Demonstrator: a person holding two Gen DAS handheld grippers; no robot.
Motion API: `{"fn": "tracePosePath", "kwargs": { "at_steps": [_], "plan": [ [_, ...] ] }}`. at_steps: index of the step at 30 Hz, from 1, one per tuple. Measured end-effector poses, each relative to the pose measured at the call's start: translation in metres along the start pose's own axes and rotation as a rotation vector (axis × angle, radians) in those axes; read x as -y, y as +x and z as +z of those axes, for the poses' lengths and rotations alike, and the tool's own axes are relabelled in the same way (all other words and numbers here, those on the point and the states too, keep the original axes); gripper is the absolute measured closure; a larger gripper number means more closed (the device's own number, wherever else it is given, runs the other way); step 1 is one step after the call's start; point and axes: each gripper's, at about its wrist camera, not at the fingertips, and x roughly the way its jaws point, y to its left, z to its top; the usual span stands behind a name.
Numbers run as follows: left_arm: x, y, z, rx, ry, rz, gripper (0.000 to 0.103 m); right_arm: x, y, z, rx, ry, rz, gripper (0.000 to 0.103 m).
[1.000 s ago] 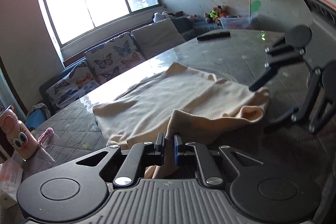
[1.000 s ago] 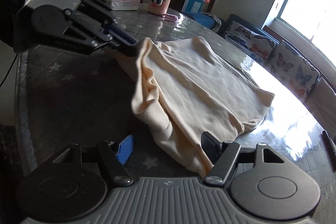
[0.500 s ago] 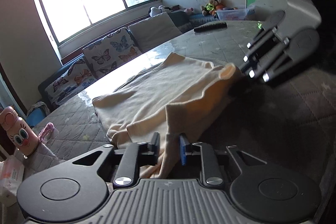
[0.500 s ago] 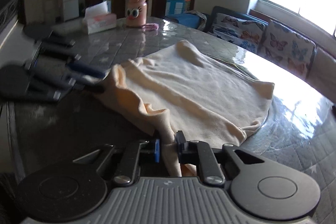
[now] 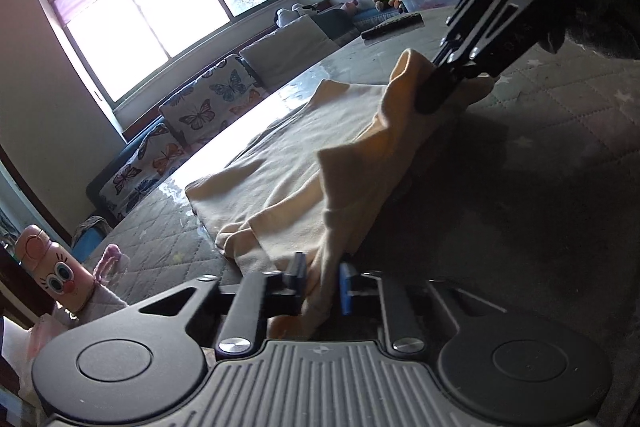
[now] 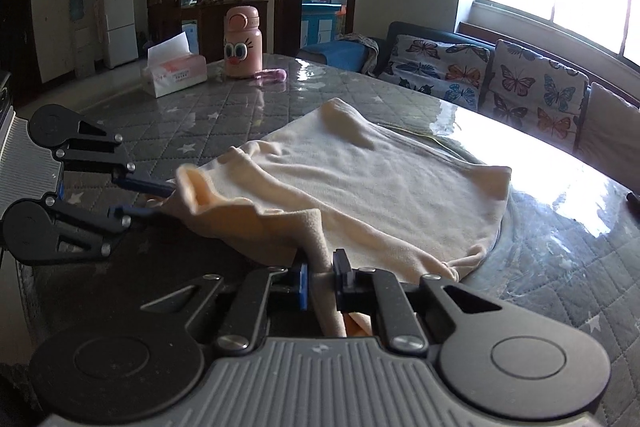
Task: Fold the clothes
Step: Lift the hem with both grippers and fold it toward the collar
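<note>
A table (image 6: pixel 248 107) with a grey quilted cover and a glossy sheet over it fills both views, and on it lies the cloth (image 6: pixel 360 183), a cream garment spread flat across the middle with its near edge lifted off the surface. That raised edge runs between the two tongs: the left gripper (image 5: pixel 323 281) is clenched on one corner, the fabric bunched between its fingers and hanging down from there, while the right gripper (image 6: pixel 320 277) is clenched on the other corner, a fold of cream fabric pinched upright between its blue pad and black pad. In the right wrist view the left gripper (image 6: pixel 160 199) reaches in from the left and the cloth's edge sags in a loose ridge between the two grips; the rest of the garment stays flat on the table beyond them. Farther back on the table stand a tissue box (image 6: pixel 176 75) and a pink bottle (image 6: pixel 243 45), well apart from the cloth.
</note>
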Motion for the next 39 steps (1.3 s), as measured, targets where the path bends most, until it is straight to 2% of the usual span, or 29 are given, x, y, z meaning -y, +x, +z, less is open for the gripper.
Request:
{"fn": "tracePosePath", "kwargs": {
  "at_steps": [11, 20, 26, 32, 39],
  "plan": [
    [-0.013, -0.045, 0.012, 0.069, -0.060, -0.008, 0.098, -0.011, -0.031, 0.001, 0.046, -0.021, 0.019, 0.093],
    [0.005, -0.110, 0.007, 0.096, -0.054, -0.039, 0.098, -0.043, -0.086, -0.006, 0.056, -0.059, 0.074, 0.094],
    [0.019, -0.147, 0.000, 0.092, -0.058, -0.063, 0.098, -0.070, -0.120, -0.018, 0.034, -0.066, 0.141, 0.094],
    [0.013, -0.143, 0.003, 0.098, -0.062, -0.043, 0.098, -0.078, -0.125, -0.016, 0.019, -0.083, 0.150, 0.094],
    [-0.017, -0.103, 0.025, 0.120, -0.089, -0.021, 0.098, -0.048, -0.103, 0.004, 0.033, -0.016, 0.119, 0.094]
  ]
}}
